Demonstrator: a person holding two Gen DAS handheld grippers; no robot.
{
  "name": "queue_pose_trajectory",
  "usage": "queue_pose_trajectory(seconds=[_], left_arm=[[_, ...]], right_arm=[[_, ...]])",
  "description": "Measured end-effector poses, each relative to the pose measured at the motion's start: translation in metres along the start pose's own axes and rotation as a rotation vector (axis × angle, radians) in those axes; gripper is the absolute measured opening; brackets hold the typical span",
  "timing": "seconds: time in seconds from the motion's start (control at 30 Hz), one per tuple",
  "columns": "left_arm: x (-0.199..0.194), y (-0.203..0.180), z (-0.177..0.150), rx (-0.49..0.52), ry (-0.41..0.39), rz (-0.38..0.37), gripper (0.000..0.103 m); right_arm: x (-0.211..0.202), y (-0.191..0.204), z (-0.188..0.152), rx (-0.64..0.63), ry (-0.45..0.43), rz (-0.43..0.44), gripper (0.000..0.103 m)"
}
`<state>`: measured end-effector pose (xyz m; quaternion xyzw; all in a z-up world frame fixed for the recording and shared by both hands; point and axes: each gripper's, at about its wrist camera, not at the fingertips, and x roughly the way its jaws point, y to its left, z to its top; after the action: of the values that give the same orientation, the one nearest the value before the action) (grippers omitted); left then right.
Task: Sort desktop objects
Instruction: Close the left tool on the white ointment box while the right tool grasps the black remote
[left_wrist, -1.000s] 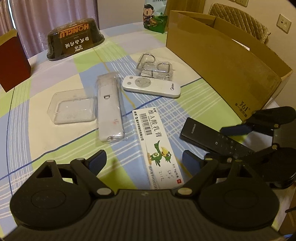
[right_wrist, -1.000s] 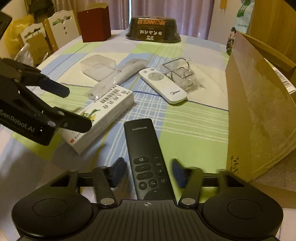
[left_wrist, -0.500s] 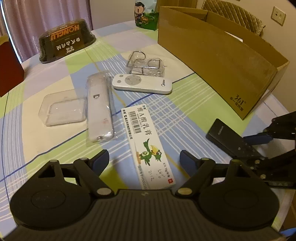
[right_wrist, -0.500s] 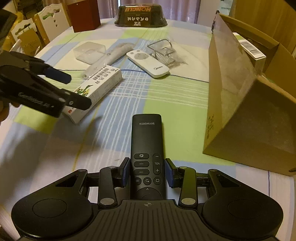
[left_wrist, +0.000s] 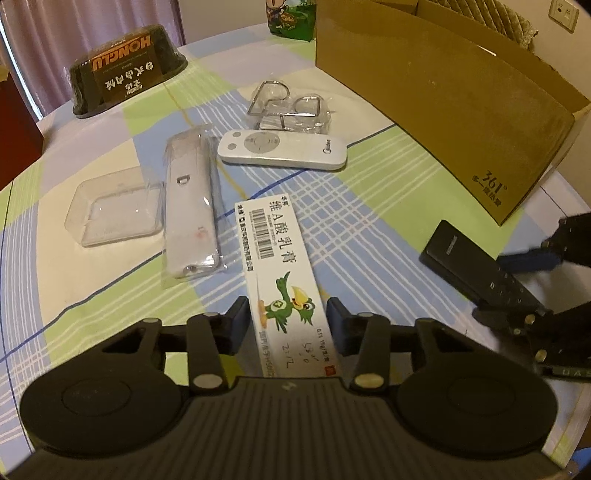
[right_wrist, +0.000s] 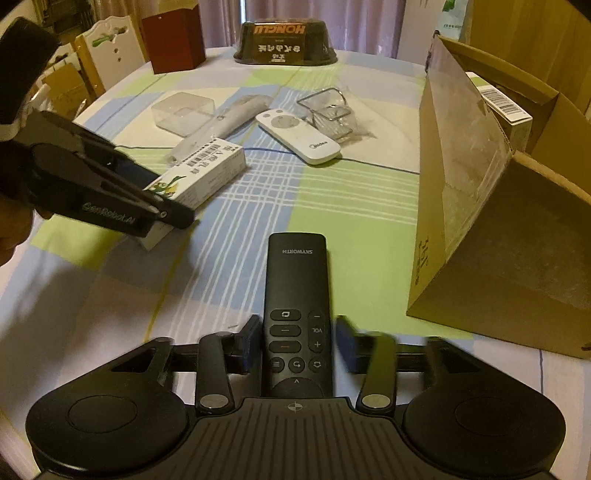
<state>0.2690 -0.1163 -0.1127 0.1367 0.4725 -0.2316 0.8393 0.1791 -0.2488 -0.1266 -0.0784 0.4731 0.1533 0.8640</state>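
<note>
R wrist: right hand-held gripper (right_wrist: 297, 341) finger blurred, grip on black remote (right_wrist: 297, 295) unclear | left hand-held gripper (left_wrist: 288, 321) spread

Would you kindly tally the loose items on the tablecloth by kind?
Remotes: 2, black remote, white remote
Cartons: 1, ointment box
Bagged items: 2, white device, wire rack
Clear trays: 1, plastic tray
Total: 6
</note>
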Motion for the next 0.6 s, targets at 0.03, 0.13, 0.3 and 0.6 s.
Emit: queue_pose_trajectory(seconds=[0.03,0.13,0.3,0.6], left_arm=[[0.0,0.0,0.0,-0.001,0.001,0.001,0.04],[0.0,0.0,-0.001,-0.004,0.001,0.002,0.04],[-0.001,0.001,-0.002,-0.002,-0.002,0.0,0.04],[-0.004,0.004,-0.002,0.002,-0.009,-0.003,0.034]], right_arm=[[0.001,0.0,0.001,0.005,-0.001,0.0,0.063],[0.003,0.002,0.002,0.004,-0.006,0.007,0.063],[0.006,0.002,0.004,0.01,-0.011,0.006,0.063],[0.006,0.003,0.01,0.009,-0.006,-0.01,0.038]])
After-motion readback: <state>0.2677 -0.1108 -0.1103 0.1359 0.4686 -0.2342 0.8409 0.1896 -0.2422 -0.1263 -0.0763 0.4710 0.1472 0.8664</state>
